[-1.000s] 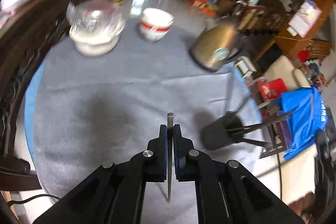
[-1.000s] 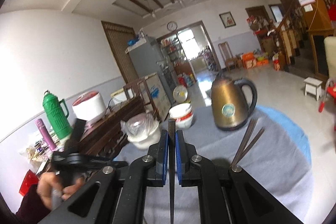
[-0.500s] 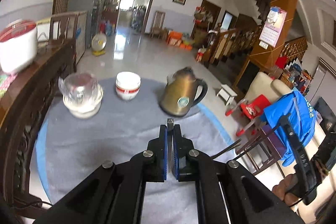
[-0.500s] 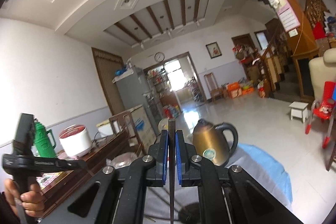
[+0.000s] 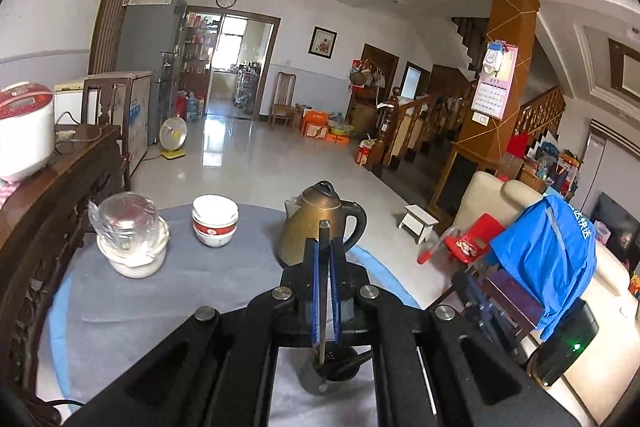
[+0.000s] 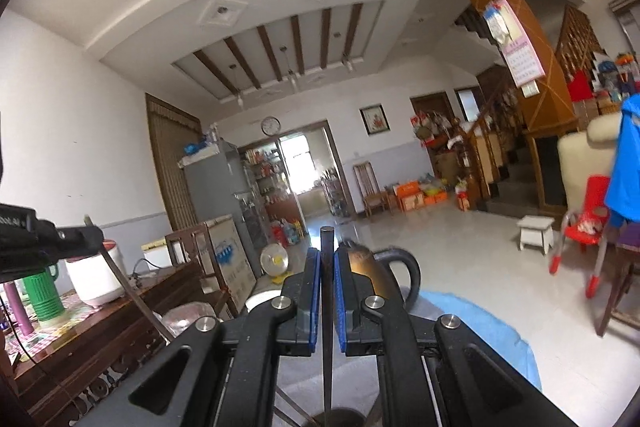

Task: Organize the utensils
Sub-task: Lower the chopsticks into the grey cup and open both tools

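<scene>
Left wrist view showed the left gripper (image 5: 325, 251) clamped on an upright chopstick (image 5: 322, 291), its lower end inside the dark holder (image 5: 320, 379) near the tabletop's (image 5: 120, 307) front edge. The right gripper (image 6: 327, 263) likewise pinched a second chopstick (image 6: 327, 327) above the holder.
</scene>
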Tool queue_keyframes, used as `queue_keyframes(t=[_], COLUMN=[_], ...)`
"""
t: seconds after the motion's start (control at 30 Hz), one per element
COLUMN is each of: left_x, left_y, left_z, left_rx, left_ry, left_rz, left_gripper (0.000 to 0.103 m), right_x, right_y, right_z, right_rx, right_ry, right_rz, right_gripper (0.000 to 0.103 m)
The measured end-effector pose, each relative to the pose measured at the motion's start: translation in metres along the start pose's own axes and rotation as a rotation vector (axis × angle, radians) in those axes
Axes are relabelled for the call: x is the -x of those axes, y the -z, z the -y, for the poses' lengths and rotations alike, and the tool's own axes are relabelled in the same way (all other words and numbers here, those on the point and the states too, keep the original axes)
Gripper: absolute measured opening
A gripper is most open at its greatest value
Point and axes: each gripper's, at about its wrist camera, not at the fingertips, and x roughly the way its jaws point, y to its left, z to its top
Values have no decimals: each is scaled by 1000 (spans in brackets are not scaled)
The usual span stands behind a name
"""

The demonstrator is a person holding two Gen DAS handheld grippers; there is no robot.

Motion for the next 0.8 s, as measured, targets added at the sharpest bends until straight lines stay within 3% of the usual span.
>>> queue_keyframes(t=[0.33,0.57,0.8], left_x=[-54,-58,-62], left_y=[44,60,73], left_z=[6,10,17], left_rx=[28,4,-51], left_ry=[-28,-49,-52], left_rz=[-64,-69,-135], left_gripper=[5,6,6], right_x=[-3,0,0], right_y=[16,27,28], right_z=[15,21,25], right_rx=[-11,-42,-64], right_ry=[19,21,16], right_rz=[-64,-109,-152], right_gripper=[7,7,10])
